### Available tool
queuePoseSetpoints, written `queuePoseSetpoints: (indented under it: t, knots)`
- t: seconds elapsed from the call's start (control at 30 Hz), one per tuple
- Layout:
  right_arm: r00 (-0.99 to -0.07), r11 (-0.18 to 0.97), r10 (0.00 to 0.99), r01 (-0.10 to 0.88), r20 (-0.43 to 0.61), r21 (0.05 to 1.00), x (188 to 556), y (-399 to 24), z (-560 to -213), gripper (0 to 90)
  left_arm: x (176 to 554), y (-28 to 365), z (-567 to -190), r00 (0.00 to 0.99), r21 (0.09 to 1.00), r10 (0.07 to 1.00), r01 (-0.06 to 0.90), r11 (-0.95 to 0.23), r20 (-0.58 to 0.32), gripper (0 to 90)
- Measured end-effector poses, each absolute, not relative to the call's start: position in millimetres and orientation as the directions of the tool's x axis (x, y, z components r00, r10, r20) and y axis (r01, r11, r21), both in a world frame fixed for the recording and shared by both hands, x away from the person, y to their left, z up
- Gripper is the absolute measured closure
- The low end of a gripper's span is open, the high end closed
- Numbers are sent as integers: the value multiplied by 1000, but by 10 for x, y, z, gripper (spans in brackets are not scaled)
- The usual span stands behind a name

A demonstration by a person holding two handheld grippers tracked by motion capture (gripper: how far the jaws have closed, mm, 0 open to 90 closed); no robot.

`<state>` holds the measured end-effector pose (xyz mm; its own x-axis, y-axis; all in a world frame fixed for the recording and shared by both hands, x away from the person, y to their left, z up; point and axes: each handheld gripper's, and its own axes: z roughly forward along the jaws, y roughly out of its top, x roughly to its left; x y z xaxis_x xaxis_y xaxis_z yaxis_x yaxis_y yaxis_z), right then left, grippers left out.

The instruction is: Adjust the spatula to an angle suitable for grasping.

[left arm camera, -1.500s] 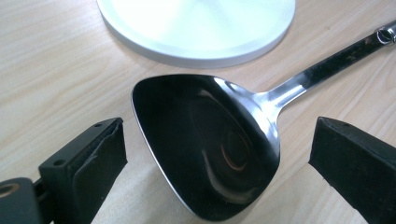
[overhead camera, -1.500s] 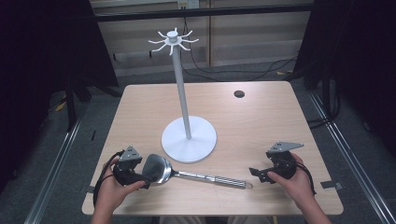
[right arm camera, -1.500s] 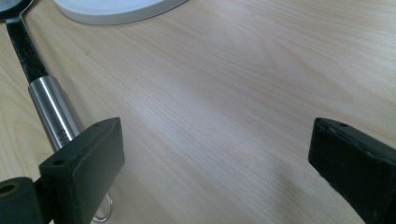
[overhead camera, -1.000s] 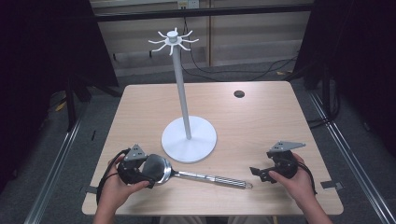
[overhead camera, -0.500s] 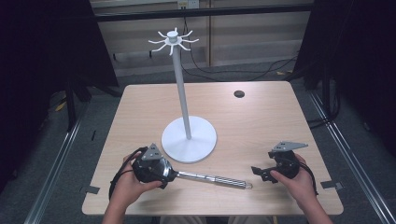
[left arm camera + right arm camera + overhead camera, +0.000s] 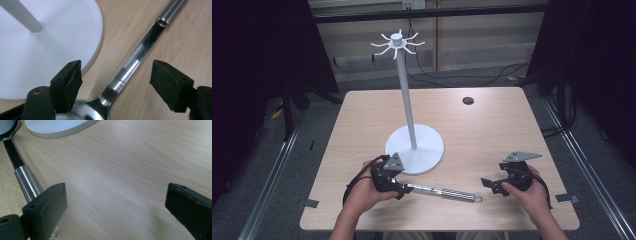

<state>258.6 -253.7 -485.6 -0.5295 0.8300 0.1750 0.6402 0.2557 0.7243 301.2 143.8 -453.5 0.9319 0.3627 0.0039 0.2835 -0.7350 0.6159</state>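
jaws of my left gripper (image 6: 115,82) have just been closing, not yet clamped, astride the ladle (image 6: 130,67) neck after sliding in; right gripper (image 6: 115,205) gapes, idle.

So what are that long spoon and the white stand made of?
The ladle looks like polished steel: mirror-bright, with reflections along the stem and a brushed tubular handle. The white stand has a smooth matte finish, probably painted metal or plastic; the look leaves it open. The table shows pale wood grain.

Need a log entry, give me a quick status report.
Left gripper closing around shiny steel ladle neck, pads not touching. Right gripper open, idle. White round stand base beside it.
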Motion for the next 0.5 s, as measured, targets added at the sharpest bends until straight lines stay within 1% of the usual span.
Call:
queuePoseSetpoints:
  t: [0.07,0.37,0.5]
  knots:
    - [-527,254,832,640,174,725,2586,-2542,-4856,37,3035,1376,-4542,945,594,328,262,-760,4,260]
    - [-520,251,836,646,175,721,2581,-2566,-4859,37,3044,1291,-4592,955,575,298,245,-781,-3,306]
    - [-521,251,836,644,175,722,2581,-2567,-4852,37,3043,1249,-4658,960,561,278,245,-791,-26,340]
